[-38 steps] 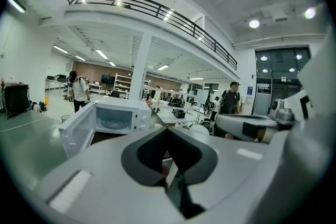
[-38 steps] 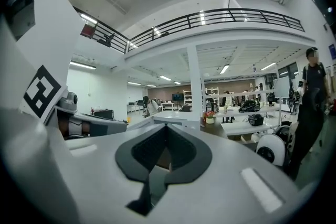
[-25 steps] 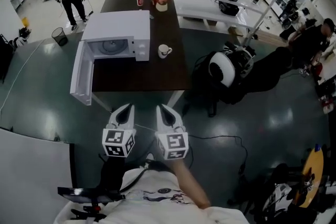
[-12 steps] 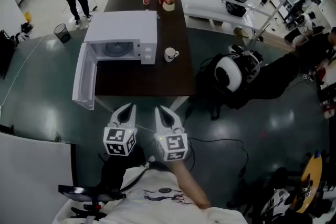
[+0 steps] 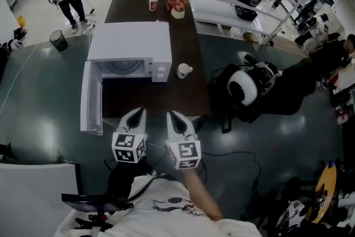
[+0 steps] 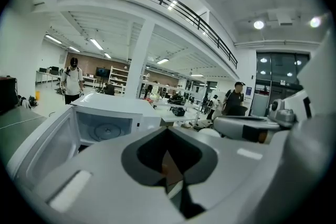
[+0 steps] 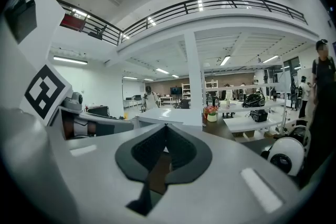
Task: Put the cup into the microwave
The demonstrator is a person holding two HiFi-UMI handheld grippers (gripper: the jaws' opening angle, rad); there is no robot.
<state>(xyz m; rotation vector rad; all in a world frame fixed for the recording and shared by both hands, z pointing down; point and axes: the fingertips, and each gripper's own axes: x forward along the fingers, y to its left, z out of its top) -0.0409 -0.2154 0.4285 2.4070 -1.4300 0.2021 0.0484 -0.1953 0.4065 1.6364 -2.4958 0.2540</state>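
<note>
While the left gripper point(image 5: 137, 115) and right gripper point(image 5: 173, 117) hang closed and empty in front of the open microwave point(image 5: 133, 44), best approach the cup point(image 5: 184, 70) just right of it with one gripper opened early.

Left gripper view: microwave point(image 6: 105, 113) base and the desk hidden behind the left hand-held gripper point(image 6: 167, 129) body. Right gripper view: right hand-held gripper point(image 7: 166, 126) blocks all but the microwave top. Head view: bowl point(image 5: 177, 11) contents (something red) too small to tell; person's torso cut off at the bottom edge.
</note>
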